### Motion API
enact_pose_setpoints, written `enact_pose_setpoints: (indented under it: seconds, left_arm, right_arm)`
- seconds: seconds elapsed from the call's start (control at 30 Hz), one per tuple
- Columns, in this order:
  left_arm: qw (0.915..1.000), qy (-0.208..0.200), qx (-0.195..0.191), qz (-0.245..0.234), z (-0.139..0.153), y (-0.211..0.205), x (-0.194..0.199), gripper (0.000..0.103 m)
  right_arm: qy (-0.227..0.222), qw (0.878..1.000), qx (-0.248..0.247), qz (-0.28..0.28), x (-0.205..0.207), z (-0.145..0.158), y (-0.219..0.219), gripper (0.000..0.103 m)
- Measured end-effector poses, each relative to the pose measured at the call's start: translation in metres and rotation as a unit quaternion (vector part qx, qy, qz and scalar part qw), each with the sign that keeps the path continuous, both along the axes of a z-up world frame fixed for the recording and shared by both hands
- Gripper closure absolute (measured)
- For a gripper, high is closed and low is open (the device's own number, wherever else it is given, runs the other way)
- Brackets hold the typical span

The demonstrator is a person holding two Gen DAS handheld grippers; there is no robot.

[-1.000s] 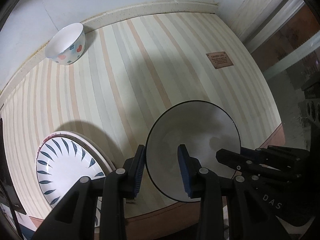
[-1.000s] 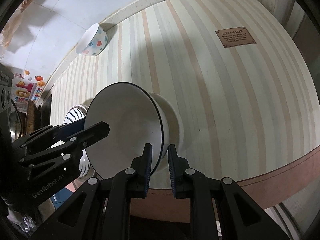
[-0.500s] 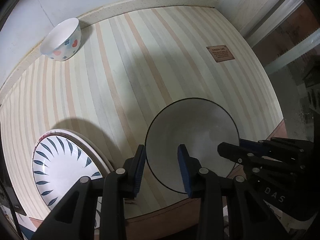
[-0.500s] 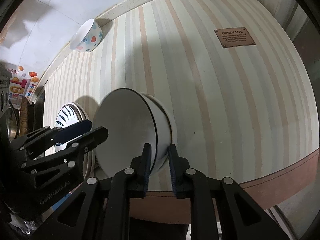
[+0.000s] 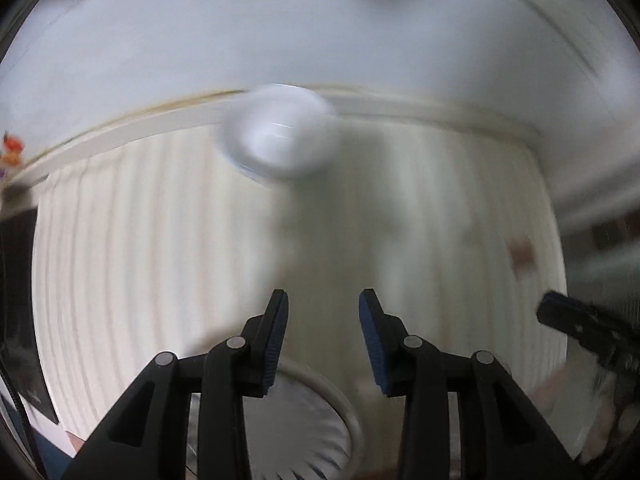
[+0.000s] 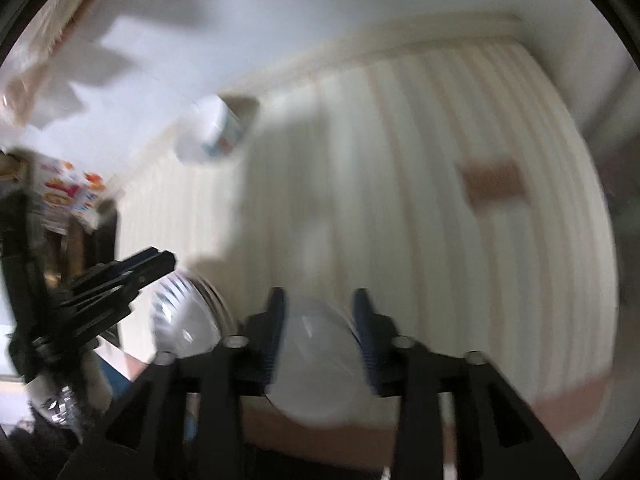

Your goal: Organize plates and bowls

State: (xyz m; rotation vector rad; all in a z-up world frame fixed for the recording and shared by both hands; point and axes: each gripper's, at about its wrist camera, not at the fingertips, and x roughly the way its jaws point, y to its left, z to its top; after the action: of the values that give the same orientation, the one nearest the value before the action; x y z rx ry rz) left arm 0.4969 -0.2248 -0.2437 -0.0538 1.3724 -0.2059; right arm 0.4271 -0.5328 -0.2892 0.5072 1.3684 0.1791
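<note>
Blur smears both wrist views, so detail is scarce; going left to right, the left gripper (image 5: 322,342) has its jaws spread with nothing between them, hanging above the near rim of the leaf-patterned plate (image 5: 316,436), which lies at the front left of the striped tablecloth (image 5: 160,260); further back, against the wall edge, sits the small patterned bowl (image 5: 280,136), well apart from everything else; to the right of the plate, at the front edge of the cloth, rests the white bowl (image 6: 316,360), and the right gripper (image 6: 318,334) stands over it with jaws parted on either side of it, gripping nothing as far as I can judge

Risks, as I judge them: the white bowl sits very near the table's front edge, so a careless nudge from either tool could tip it off; the left gripper seems pointed toward the far bowl, and a fast, blurred approach could knock that bowl along the smooth cloth or against the wall instead of catching its rim; a thin rim pinched off-centre may slip

Count: two bowls, one plate visible (whether another lies beneath it I cannot tell), two grippers, one brown label (image 6: 494,180) on the cloth
</note>
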Motion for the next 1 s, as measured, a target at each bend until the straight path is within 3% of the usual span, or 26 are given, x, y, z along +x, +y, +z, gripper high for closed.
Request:
enact_pose_setpoints:
  seconds: [0.17,0.4,0.47,0.5,0.53,0.77,1.0]
  left_arm:
    - [0.9949,0.026,-0.023,0.095,-0.032,0.050,0.084,0.069]
    - [0.9901,0.053,-0.053,0.119,-0.078,0.060,0.139,0.069]
    - [0.9899,0.051,-0.064,0.116,-0.085,0.058,0.142,0.069]
    - [0.9898,0.048,-0.070,0.114,-0.086,0.056,0.142,0.069]
    - [0.9902,0.044,-0.068,0.114,-0.086,0.055,0.140,0.071]
    - [0.9943,0.030,-0.039,0.095,-0.082,0.032,0.125,0.071]
    - [0.9959,0.002,-0.036,0.083,-0.054,0.017,0.098,0.071]
  right_arm:
    - [-0.017,0.999,0.041,0.020,0.108,-0.027,0.039,0.057]
    - [0.006,0.997,0.059,0.048,0.224,-0.087,0.100,0.058]
    - [0.017,0.996,0.061,0.055,0.234,-0.099,0.110,0.070]
    - [0.022,0.996,0.057,0.061,0.238,-0.105,0.114,0.082]
    - [0.025,0.996,0.051,0.066,0.241,-0.109,0.118,0.084]
    - [0.012,0.997,0.031,0.072,0.240,-0.107,0.124,0.086]
    - [-0.006,0.997,0.019,0.074,0.224,-0.086,0.128,0.086]
